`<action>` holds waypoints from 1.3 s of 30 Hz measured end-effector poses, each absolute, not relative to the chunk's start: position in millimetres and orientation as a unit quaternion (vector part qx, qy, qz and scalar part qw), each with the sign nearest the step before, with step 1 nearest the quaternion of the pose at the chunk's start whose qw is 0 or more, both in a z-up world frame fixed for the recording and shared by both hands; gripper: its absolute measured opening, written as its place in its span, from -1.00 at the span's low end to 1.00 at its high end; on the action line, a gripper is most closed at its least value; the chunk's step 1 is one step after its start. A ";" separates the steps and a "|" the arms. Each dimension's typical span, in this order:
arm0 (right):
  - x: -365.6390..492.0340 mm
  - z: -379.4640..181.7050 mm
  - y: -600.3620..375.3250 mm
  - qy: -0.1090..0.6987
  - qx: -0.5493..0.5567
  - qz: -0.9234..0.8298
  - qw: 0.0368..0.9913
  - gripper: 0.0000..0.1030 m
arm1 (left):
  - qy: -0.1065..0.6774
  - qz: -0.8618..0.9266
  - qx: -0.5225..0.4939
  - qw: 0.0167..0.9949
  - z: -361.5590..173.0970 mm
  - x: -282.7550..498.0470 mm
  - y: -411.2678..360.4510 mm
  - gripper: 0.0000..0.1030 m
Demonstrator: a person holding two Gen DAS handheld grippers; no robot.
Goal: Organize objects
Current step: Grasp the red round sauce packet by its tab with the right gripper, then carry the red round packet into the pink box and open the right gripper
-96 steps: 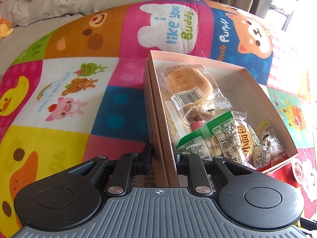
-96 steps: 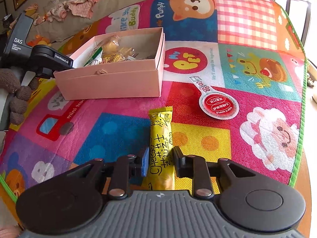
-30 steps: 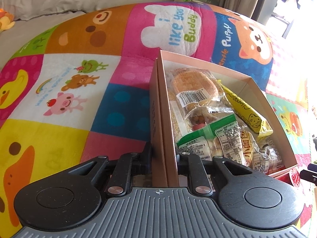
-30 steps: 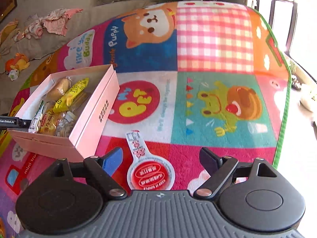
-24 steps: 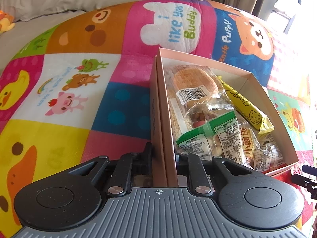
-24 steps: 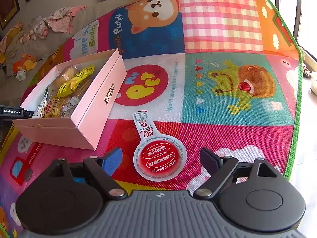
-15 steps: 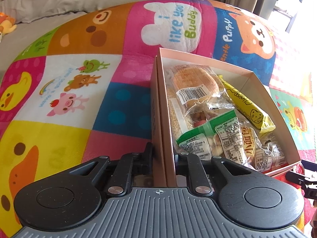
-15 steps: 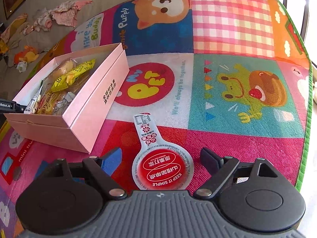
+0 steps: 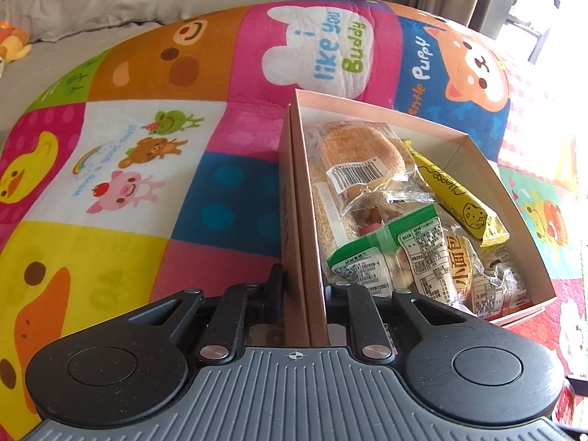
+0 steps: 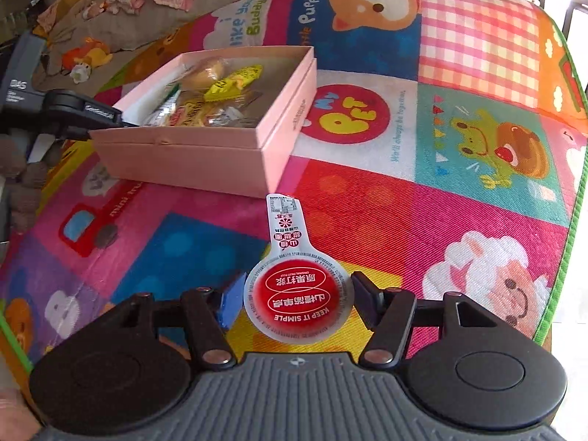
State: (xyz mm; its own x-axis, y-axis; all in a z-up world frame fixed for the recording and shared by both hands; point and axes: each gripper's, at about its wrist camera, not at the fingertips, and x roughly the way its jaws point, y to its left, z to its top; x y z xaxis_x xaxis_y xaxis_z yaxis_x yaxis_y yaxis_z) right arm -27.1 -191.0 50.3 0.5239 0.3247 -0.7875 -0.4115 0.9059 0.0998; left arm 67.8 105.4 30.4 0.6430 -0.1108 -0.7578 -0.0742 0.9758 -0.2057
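Left tool is clamped on the pink box's near wall, steadying it on the play mat. Right tool, jaws just closing, straddles the round red snack packet beside the box, pads not yet pressing. Next, I'd say: pinch, lift, drop it in.

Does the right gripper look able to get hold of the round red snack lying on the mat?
Probably yes. The right gripper has just been closing, and the round red snack lies flat between its fingers with nothing over it. The pink box sits clear of it.
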 end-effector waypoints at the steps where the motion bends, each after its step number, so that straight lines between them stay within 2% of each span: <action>1: -34.5 59.6 -184.6 0.439 -0.047 0.231 0.867 0.19 | 0.422 -0.010 -0.109 0.900 30.3 67.7 105.4 -0.66; 9: -61.5 121.6 -134.7 0.368 -0.081 0.317 0.871 0.19 | 0.416 -0.015 -0.119 0.901 29.4 65.6 107.1 -0.63; 18: 17.5 165.4 -126.5 0.319 -0.057 0.250 0.913 0.20 | 0.410 -0.026 -0.131 0.902 27.6 64.2 112.4 -0.59; 22: 72.0 155.1 -115.4 0.335 -0.040 0.217 0.916 0.20 | 0.409 -0.032 -0.138 0.902 26.7 63.6 114.7 -0.58; 29: 140.1 95.4 -97.3 0.395 -0.022 0.153 0.906 0.20 | 0.408 -0.040 -0.141 0.901 26.4 61.8 117.3 -0.56; 35: 150.7 81.0 -92.0 0.396 -0.022 0.130 0.909 0.20 | 0.406 -0.040 -0.142 0.902 26.6 61.8 117.9 -0.56; 39: 143.9 87.2 -98.0 0.383 -0.019 0.138 0.913 0.34 | 0.407 -0.041 -0.143 0.901 26.6 61.8 117.9 -0.56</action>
